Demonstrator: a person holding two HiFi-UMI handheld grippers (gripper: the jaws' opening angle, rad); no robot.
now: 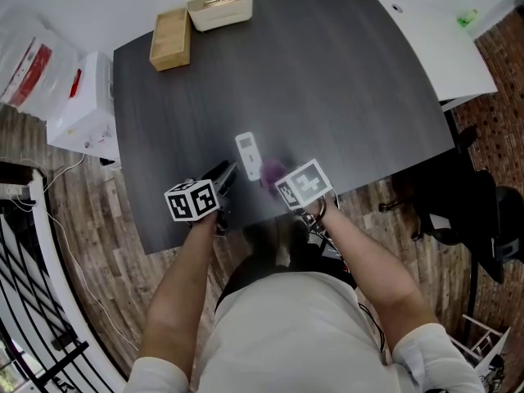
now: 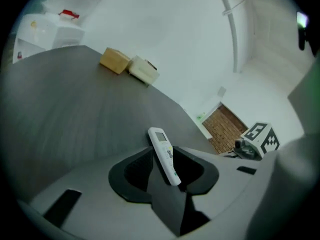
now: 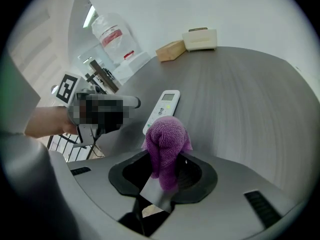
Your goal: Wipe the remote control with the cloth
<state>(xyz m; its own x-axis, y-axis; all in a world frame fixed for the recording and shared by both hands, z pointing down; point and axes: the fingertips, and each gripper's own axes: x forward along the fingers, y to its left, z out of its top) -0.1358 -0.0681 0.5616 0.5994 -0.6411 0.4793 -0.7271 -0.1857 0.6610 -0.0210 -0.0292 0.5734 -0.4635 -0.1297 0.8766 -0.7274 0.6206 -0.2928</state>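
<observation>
A white remote control (image 1: 248, 155) (image 3: 162, 109) lies flat on the dark grey table (image 1: 327, 80), near its front edge. My left gripper (image 1: 228, 173) comes at the remote from its left side with its tips just beside it. In the left gripper view the remote's (image 2: 164, 154) near end shows right at the tips of that gripper (image 2: 167, 185), whose jaws stand narrowly apart; I see no pinch on it. My right gripper (image 1: 277, 180) (image 3: 162, 181) is shut on a bunched purple cloth (image 3: 166, 139) (image 1: 272, 171), which hangs just right of the remote's lower end.
A wooden box (image 1: 170, 38) and a cream box (image 1: 219, 5) sit at the table's far left corner. A white table (image 1: 442, 39) adjoins on the right. Plastic bags and a white carton (image 1: 78, 109) stand left of the table, a black chair (image 1: 467, 207) to the right.
</observation>
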